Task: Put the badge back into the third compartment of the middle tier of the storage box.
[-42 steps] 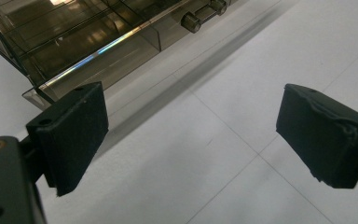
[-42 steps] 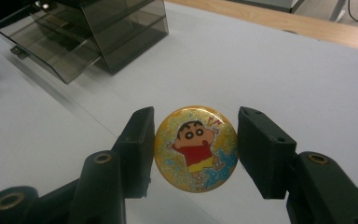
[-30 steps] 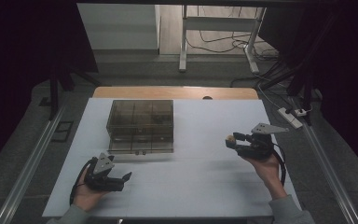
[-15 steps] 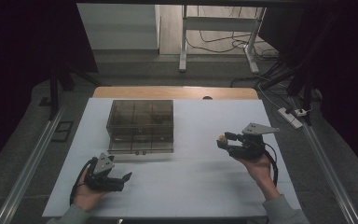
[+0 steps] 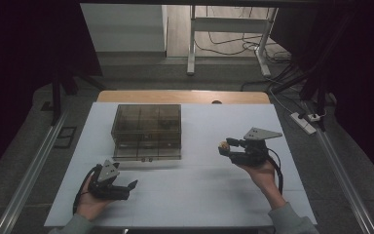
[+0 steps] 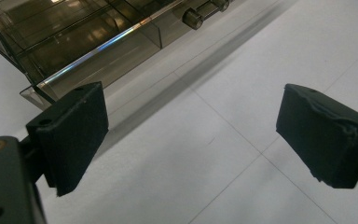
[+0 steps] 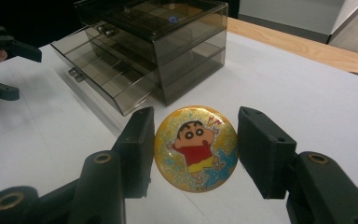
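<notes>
High view | right gripper [image 5: 226, 148] clenched on badge [image 7: 196, 148], moved toward drawer box [image 5: 147, 131] since a second ago | left gripper [image 5: 126, 187] released, idle | drawer ahead open, insert likely next

dim, dark-edged high view; glare streaks the drawer box [image 6: 98, 39].

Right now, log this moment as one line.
right tongs: shut on round cartoon badge, lifted off table | left tongs: open, holding nothing | drawer box: bottom drawer pulled out
</notes>
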`<action>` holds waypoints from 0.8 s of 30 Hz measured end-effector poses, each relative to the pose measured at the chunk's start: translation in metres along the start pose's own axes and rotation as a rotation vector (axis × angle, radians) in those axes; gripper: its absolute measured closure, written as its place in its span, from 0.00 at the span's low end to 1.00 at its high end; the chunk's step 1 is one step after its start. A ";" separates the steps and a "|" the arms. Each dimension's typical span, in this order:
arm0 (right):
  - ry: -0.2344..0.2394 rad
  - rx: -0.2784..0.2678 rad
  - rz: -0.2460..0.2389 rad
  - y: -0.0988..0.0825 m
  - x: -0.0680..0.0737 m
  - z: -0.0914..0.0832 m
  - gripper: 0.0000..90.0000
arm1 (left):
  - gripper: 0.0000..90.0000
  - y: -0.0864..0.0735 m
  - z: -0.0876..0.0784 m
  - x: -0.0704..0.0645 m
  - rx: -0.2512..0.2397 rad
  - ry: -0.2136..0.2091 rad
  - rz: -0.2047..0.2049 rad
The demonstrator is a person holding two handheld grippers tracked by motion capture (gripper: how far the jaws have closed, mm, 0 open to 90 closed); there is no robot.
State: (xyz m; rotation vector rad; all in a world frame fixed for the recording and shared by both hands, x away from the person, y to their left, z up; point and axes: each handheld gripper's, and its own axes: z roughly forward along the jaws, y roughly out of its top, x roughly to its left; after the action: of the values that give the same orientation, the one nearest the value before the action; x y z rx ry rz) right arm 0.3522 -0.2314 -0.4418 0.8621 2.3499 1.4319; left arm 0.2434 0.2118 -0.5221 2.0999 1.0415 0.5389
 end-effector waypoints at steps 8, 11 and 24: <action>0.017 0.002 -0.008 0.004 0.005 0.009 0.52 | 0.10 0.000 0.000 0.000 -0.001 0.000 -0.001; 0.023 0.006 -0.013 0.006 0.007 0.012 0.52 | 0.10 0.000 0.000 0.000 0.000 -0.001 -0.001; 0.041 0.000 -0.023 0.011 0.014 0.022 0.52 | 0.10 0.000 0.000 0.000 0.001 -0.001 0.003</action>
State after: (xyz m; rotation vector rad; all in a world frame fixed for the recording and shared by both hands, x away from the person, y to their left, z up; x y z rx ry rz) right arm 0.3558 -0.2029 -0.4413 0.8102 2.3813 1.4540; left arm 0.2434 0.2114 -0.5224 2.1025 1.0384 0.5387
